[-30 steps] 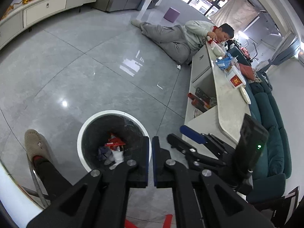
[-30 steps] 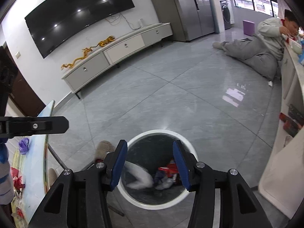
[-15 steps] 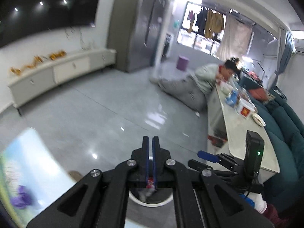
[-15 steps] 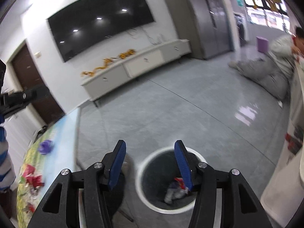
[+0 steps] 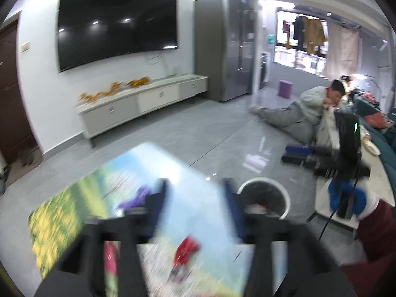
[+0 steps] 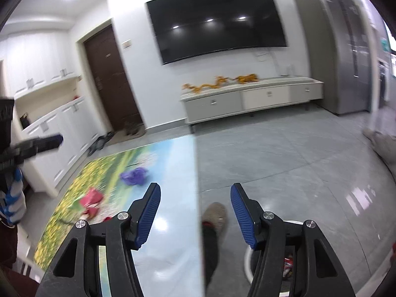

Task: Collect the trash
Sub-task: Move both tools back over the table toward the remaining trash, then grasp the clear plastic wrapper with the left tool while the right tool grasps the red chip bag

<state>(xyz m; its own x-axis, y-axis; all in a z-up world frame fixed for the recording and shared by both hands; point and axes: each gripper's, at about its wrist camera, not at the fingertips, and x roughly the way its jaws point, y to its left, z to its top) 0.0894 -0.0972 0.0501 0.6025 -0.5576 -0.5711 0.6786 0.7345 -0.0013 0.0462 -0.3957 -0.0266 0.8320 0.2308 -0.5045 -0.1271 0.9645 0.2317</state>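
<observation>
both grippers hang over a glossy printed table (image 6: 173, 173), the left gripper (image 5: 195, 198) and right gripper (image 6: 195, 212) each with fingers spread wide and holding nothing. a purple wrapper (image 6: 135, 176) and red wrappers (image 6: 90, 199) lie on the table, and the white-rimmed trash bin (image 5: 284, 195) stands on the floor just beside it.

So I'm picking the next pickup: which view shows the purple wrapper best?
The right wrist view: the purple wrapper lies sharp and unobstructed on the table. In the left wrist view it is motion-blurred.
</observation>
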